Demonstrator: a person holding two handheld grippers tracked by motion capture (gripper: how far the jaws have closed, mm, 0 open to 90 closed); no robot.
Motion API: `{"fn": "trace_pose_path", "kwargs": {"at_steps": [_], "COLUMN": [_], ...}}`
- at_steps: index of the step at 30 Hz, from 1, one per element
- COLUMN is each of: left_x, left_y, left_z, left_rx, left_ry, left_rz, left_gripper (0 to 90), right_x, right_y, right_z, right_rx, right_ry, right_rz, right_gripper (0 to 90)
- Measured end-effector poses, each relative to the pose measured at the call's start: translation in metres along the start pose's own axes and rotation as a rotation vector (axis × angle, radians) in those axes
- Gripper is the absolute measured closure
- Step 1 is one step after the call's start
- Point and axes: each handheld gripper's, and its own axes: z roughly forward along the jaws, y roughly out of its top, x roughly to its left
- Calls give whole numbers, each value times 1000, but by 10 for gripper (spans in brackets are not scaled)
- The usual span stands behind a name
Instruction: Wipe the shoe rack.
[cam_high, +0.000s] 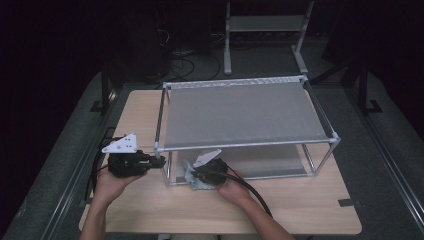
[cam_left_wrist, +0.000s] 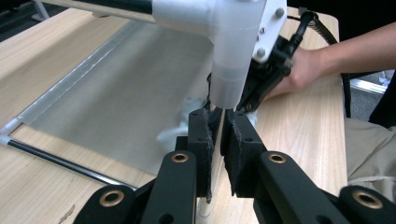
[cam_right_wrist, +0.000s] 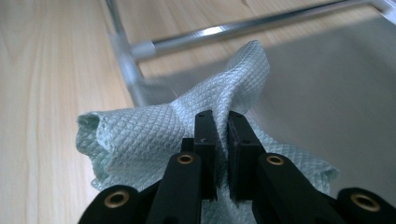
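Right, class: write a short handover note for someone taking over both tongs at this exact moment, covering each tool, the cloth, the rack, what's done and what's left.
Left tongs: shut on the rack's near corner post, steadying the rack.
Right tongs: shut on a bunched pale green cloth, at the rack's lower shelf by that same corner.
Done: rack braced, cloth gripped.
Left, probably: wipe the lower shelf with the cloth; the pictures do not tell how much has been wiped. Keep the left grip so the rack does not slide.
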Motion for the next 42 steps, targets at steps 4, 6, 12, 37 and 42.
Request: {"fn": "trace_pose_path", "kwargs": {"at_steps": [4, 6, 12, 37, 42], "left_x": [4, 5, 4, 9, 10], "left_y": [-5, -5, -4, -7, -9], "left_z": [-6, -6, -6, -9, -11], "left_rx": [-9, -11, -9, -16, -23], "left_ry": [24, 23, 24, 41, 45], "left_rz": [-22, -22, -21, -39, -45], "left_gripper": [812, 811, 811, 812, 812], "right_x": [4, 1, 16, 3, -6], "right_y": [4, 1, 16, -2, -17], "right_z": [4, 0, 17, -2, -19], "right_rx": [2, 5, -9, 17, 43], "right_ry": [-4, -14, -25, -69, -108], "right_rz": [-14, -7, -19, 9, 0], "right_gripper": [833, 834, 835, 839, 840]}}
